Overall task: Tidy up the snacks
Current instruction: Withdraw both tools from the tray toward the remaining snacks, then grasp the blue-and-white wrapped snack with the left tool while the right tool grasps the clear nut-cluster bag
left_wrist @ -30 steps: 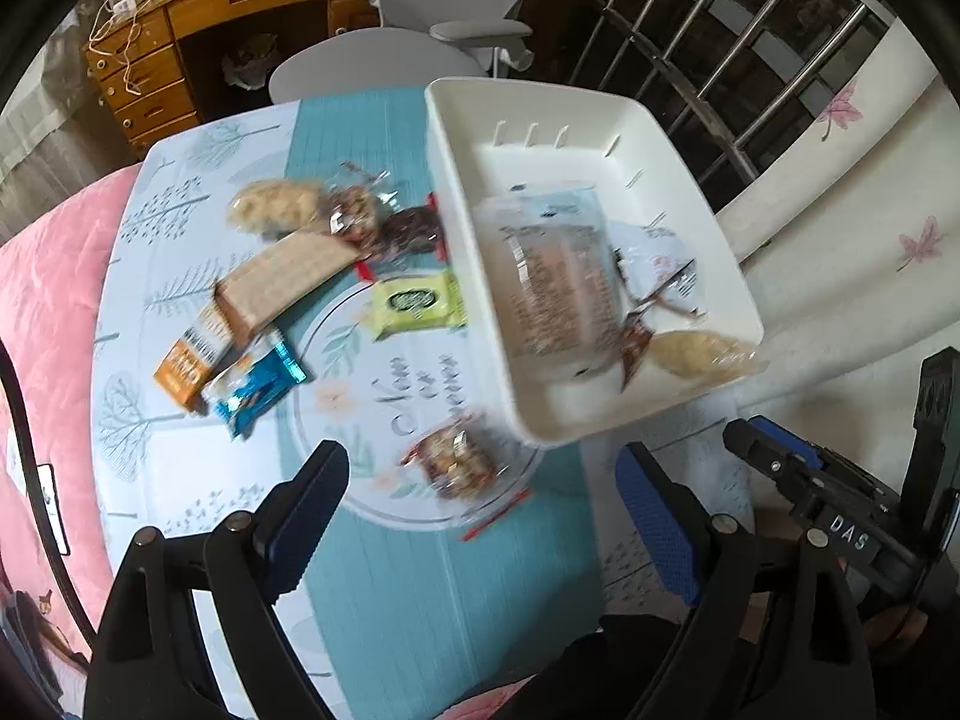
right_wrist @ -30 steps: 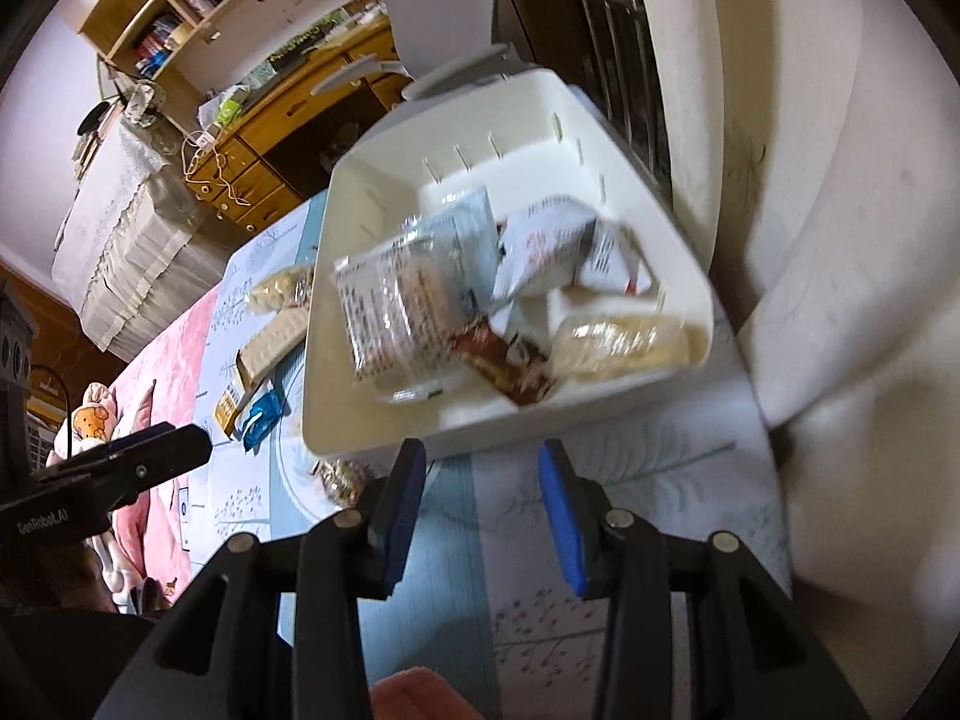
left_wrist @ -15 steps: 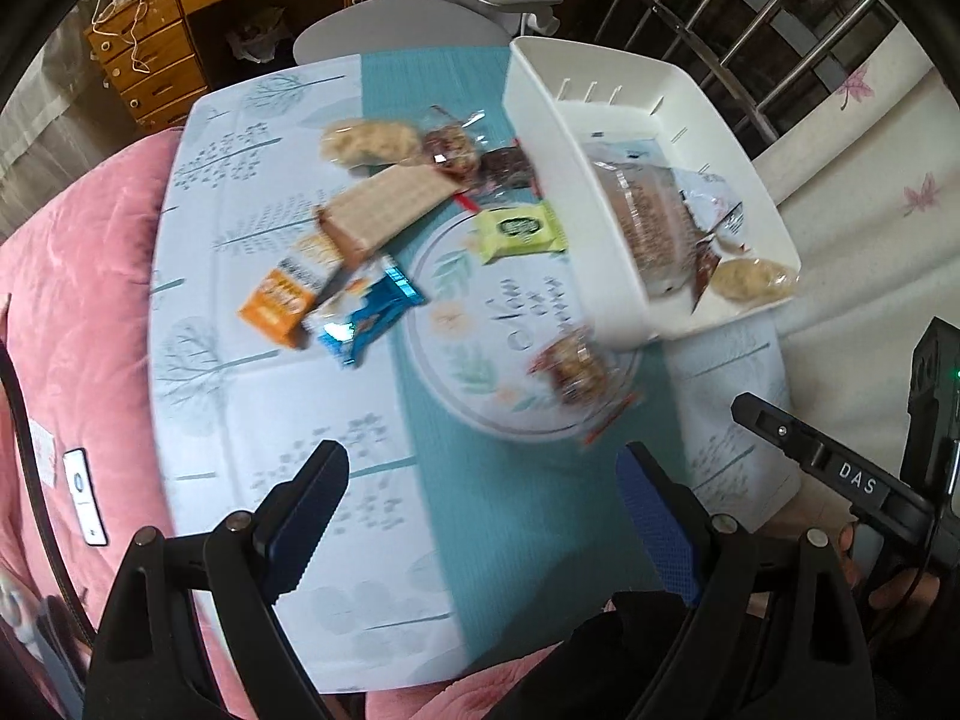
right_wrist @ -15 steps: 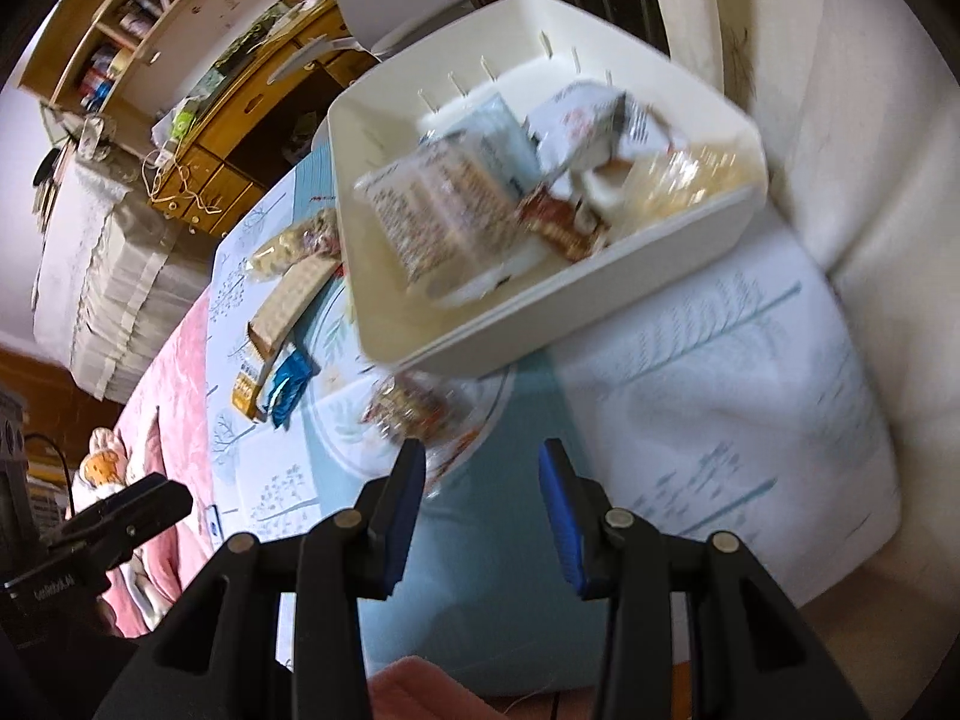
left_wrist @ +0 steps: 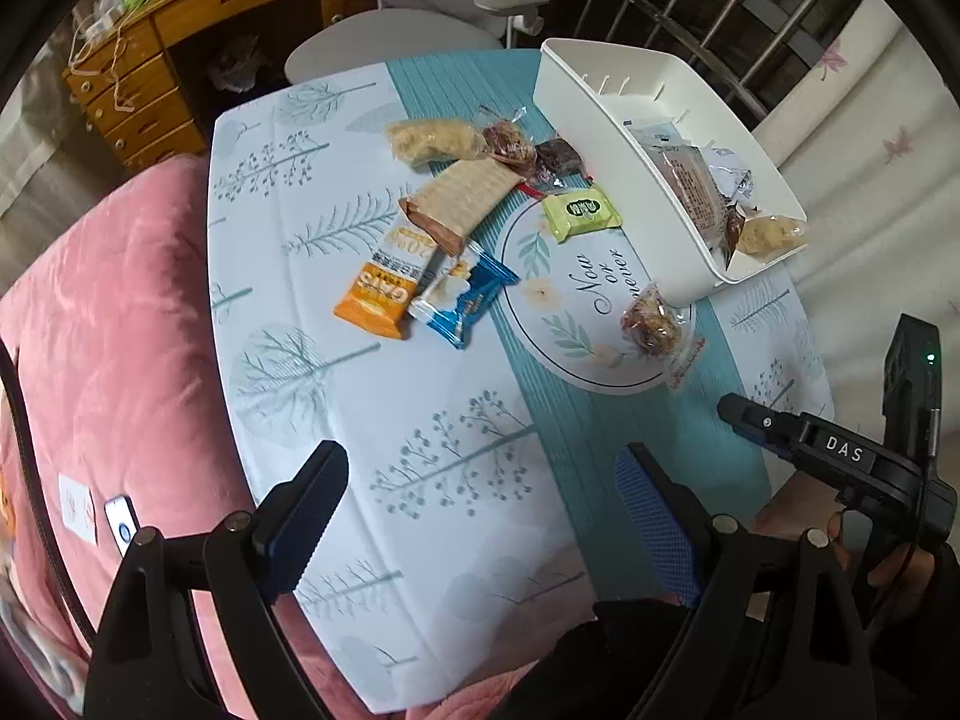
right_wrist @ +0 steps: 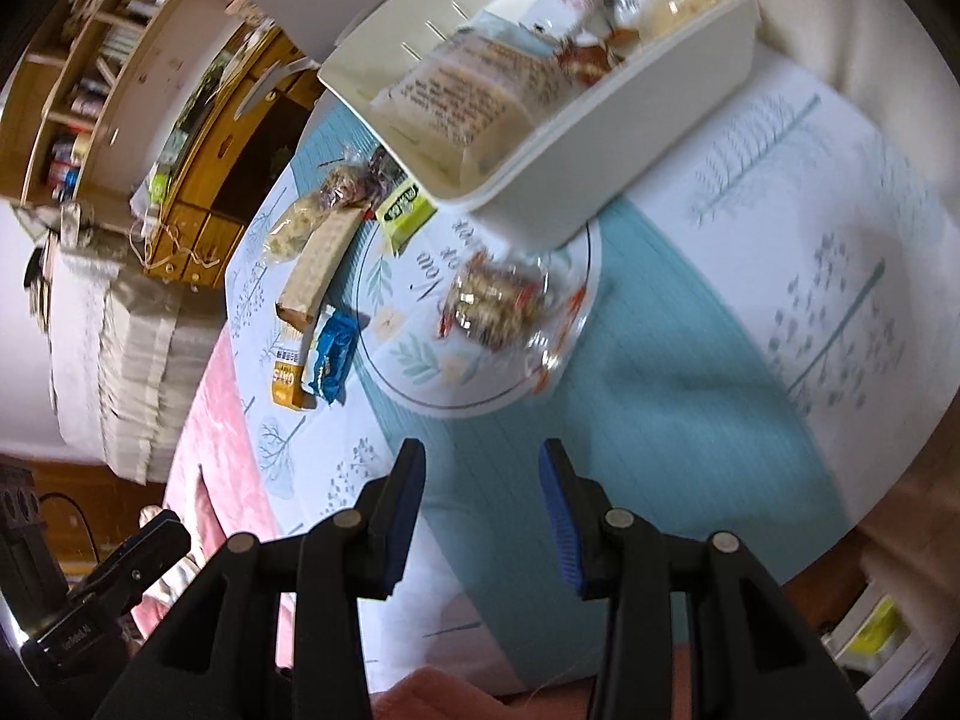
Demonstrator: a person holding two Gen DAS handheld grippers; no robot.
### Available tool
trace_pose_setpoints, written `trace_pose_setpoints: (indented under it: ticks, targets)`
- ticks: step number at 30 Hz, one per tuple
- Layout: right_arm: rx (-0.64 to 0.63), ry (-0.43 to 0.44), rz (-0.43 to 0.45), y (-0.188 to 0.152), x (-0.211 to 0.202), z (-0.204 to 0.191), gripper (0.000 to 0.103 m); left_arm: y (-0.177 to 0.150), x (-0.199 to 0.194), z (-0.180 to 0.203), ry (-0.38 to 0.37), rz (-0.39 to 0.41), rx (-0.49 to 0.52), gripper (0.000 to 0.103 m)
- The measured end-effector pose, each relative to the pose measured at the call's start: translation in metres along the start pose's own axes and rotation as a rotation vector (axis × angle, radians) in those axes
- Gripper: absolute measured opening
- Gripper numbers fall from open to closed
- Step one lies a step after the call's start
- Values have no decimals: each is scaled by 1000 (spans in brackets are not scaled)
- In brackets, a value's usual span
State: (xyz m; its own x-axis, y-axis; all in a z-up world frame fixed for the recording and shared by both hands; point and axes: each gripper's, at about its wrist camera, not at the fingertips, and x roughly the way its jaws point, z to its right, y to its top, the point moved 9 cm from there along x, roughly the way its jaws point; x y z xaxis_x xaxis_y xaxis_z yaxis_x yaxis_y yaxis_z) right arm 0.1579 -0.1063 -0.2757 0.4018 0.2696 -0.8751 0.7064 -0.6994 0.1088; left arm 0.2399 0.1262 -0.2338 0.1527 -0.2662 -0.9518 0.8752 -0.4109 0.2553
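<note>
A white bin (left_wrist: pixel 576 90) at the table's far right holds several wrapped snacks; it also shows in the right wrist view (right_wrist: pixel 606 138). On the cloth lie a clear nut-cluster packet (left_wrist: pixel 651 324) (right_wrist: pixel 495 300), a green packet (left_wrist: pixel 581 213), a blue packet (left_wrist: pixel 462 297), an orange oat bar (left_wrist: pixel 384 288), a brown cracker pack (left_wrist: pixel 462 204) and more wrapped pieces behind. My left gripper (left_wrist: pixel 480 510) is open and empty over the near table edge. My right gripper (right_wrist: pixel 480 492) is open and empty, near the nut-cluster packet; it also shows in the left wrist view (left_wrist: pixel 762 420).
The small table (left_wrist: pixel 312 360) has a tree-print cloth with a teal runner. A pink bed cover (left_wrist: pixel 108 330) lies to the left with a phone (left_wrist: pixel 120 531) on it. A grey chair (left_wrist: pixel 390 42) and a wooden desk (left_wrist: pixel 138 78) stand behind.
Both grippers have pulled back and away from the bin, so more of the table shows. Both stay open and empty. The snacks have not moved.
</note>
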Motion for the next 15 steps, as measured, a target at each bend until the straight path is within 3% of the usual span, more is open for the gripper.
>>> trace_pose_setpoints:
  ticks: [5,7,11,15]
  targets:
    - [40,6,11,-6,10,-5,40,8,7,-6,-46,22,30,90]
    - [36,4,25,-4,12,-7,48,12,14,-5,-58,30,43,90]
    - [26,-5,45,1,21,-8,51,22,33,-2,-63,32,66,90]
    - [23,-35,96,11,29,-5,64,31,56,0,-58,35,85,86]
